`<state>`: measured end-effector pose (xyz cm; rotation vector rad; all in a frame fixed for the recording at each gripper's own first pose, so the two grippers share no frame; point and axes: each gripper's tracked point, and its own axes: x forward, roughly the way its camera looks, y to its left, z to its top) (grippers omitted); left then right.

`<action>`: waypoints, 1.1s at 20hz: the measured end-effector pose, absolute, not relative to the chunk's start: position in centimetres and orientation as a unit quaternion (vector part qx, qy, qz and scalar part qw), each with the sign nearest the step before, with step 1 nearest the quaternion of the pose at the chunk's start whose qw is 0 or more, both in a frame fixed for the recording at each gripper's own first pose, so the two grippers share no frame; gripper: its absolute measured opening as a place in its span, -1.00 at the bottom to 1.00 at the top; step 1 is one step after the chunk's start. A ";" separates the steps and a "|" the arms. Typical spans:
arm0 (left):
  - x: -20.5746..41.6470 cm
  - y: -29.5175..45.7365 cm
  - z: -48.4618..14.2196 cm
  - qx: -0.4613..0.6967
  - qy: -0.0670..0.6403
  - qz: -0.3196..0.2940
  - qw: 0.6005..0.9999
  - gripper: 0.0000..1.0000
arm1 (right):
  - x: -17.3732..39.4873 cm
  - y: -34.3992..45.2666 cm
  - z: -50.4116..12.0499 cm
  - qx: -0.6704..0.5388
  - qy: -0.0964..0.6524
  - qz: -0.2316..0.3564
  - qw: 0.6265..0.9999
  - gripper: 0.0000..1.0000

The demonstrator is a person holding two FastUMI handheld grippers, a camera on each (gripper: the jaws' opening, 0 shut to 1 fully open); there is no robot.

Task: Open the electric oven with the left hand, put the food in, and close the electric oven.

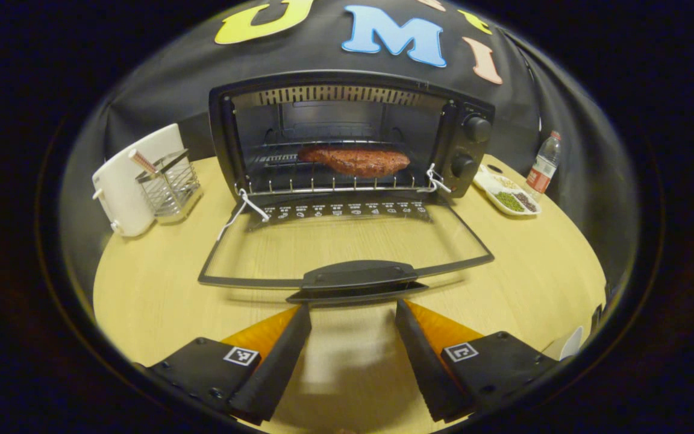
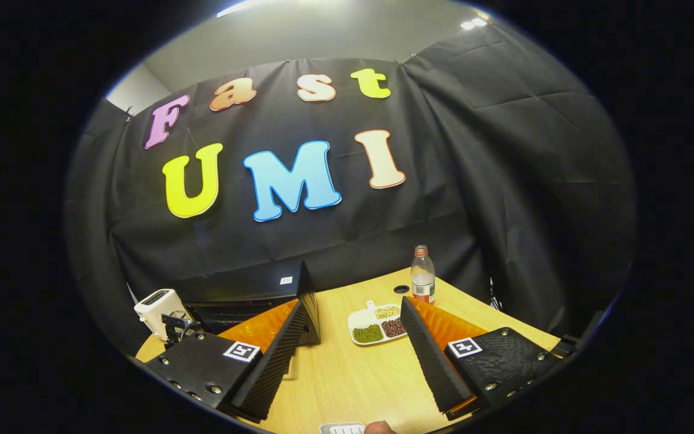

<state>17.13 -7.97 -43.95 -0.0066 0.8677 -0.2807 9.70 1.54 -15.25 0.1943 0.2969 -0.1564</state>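
With the food (image 1: 354,161) already on the rack inside the electric oven (image 1: 347,138), I held the left gripper (image 1: 353,313), jaws wide and empty, just before the lowered door's handle (image 1: 356,276), ready to lift it shut.

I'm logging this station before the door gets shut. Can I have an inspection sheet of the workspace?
Surface: round wooden table, bare in front.
Job's things: electric oven with its door folded down flat; food on the rack inside.
Clutter: white toaster, wire utensil holder, divided dish of beans, water bottle.
Grippers: left tool open, just short of the door handle; right tool open, raised.
Cables: white string at the door hinges.
Surroundings: black cloth wall.
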 end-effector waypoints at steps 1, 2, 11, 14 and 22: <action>17.2 -8.0 -44.1 -0.006 0.421 -0.132 0.898 0.92 | 9.7 1.4 -15.3 0.099 0.150 -0.080 0.980 0.94; 17.3 -8.1 -44.0 -0.011 0.418 -0.129 0.899 1.00 | 9.8 1.1 -15.4 0.099 0.152 -0.084 0.980 0.94; 18.2 -7.7 -39.4 -0.041 0.392 -0.124 0.911 0.82 | 10.3 1.7 -14.9 0.105 0.145 -0.064 0.982 0.94; 19.1 -7.7 -37.2 -0.045 0.376 -0.127 0.917 0.91 | 10.6 2.2 -15.0 0.103 0.145 -0.058 0.982 0.95; 23.3 -7.8 -31.4 -0.043 0.311 -0.131 0.940 0.92 | 10.8 2.1 -15.2 0.096 0.144 -0.064 0.983 0.95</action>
